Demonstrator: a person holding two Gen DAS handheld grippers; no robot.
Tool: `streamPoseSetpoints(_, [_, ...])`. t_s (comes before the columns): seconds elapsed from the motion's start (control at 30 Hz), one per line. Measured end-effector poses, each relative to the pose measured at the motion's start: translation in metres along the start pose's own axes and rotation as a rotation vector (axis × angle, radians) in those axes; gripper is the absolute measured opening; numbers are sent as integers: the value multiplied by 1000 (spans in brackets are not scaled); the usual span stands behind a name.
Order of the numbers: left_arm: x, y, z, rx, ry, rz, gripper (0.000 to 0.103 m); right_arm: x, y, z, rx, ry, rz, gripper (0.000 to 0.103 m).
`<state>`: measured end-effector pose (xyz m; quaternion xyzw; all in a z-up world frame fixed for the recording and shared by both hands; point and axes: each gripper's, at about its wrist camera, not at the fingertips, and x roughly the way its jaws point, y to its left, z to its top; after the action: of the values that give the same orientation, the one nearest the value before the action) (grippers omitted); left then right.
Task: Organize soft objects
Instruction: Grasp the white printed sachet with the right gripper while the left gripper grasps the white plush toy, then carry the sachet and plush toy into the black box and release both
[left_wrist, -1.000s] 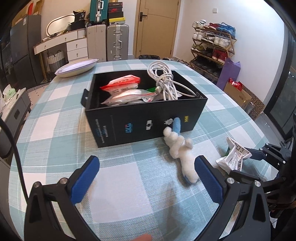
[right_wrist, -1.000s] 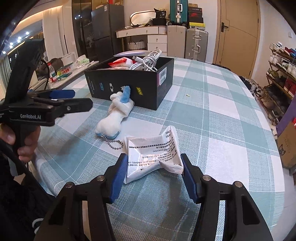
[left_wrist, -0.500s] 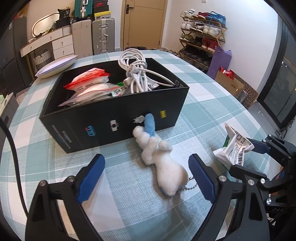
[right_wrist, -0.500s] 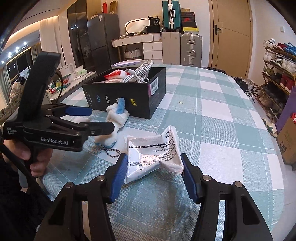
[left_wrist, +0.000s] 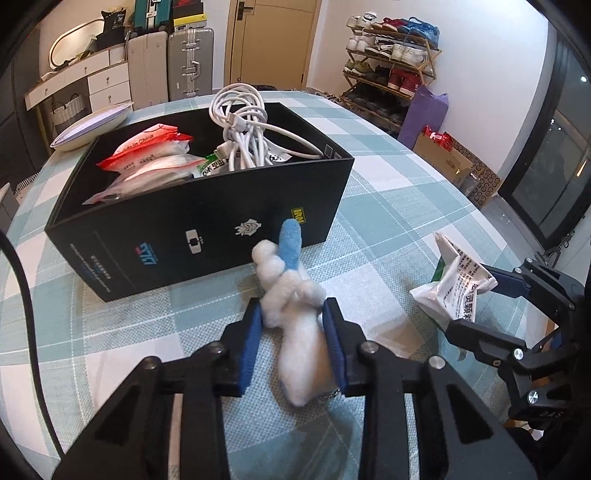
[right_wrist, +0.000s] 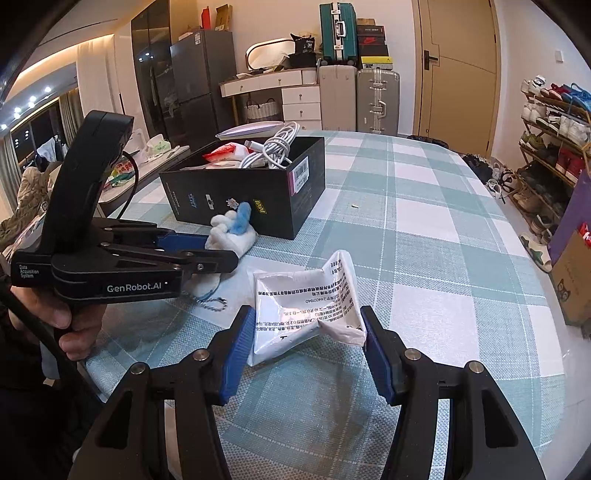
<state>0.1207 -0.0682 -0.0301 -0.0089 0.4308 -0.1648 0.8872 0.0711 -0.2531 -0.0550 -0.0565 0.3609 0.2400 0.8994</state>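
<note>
A white plush toy (left_wrist: 295, 314) with a blue part and a key chain lies on the checked tablecloth in front of a black box (left_wrist: 207, 221). My left gripper (left_wrist: 294, 321) is shut on the plush toy's body. It also shows in the right wrist view (right_wrist: 221, 254), with the toy (right_wrist: 231, 232) there too. My right gripper (right_wrist: 308, 321) is shut on a white printed packet (right_wrist: 306, 306), held just above the table. The packet shows at the right of the left wrist view (left_wrist: 454, 288).
The black box (right_wrist: 243, 195) holds red-and-white snack bags (left_wrist: 147, 155) and a coil of white cable (left_wrist: 247, 125). A shallow white dish (left_wrist: 92, 125) stands behind it. The table edge (left_wrist: 480, 221) runs along the right, with a shoe rack (left_wrist: 391, 74) beyond.
My left gripper has moved forward over the plush toy and its jaws have closed on it. My right gripper still holds the packet, lifted slightly.
</note>
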Motion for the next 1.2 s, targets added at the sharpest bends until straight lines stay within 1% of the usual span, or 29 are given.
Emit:
streamPoseSetpoints(0.17, [-13, 3, -6, 0, -25, 0, 30, 1, 7, 3, -11, -10, 10, 57])
streamPoseSetpoints(0.43, [-45, 18, -13, -24, -93, 17, 30, -4, 22, 11, -28, -46, 34, 57])
streamPoseSetpoints(0.73, [-91, 38, -17, -57, -180, 51, 30, -24, 39, 28, -35, -135, 74, 57])
streamPoseSetpoints(1.0, [-118, 51, -10, -63, -236, 83, 30, -44, 50, 52, -31, -215, 114, 57])
streamPoseSetpoints(1.2, [-131, 53, -1, -53, -269, 97, 30, -54, 55, 74, -41, -268, 125, 57])
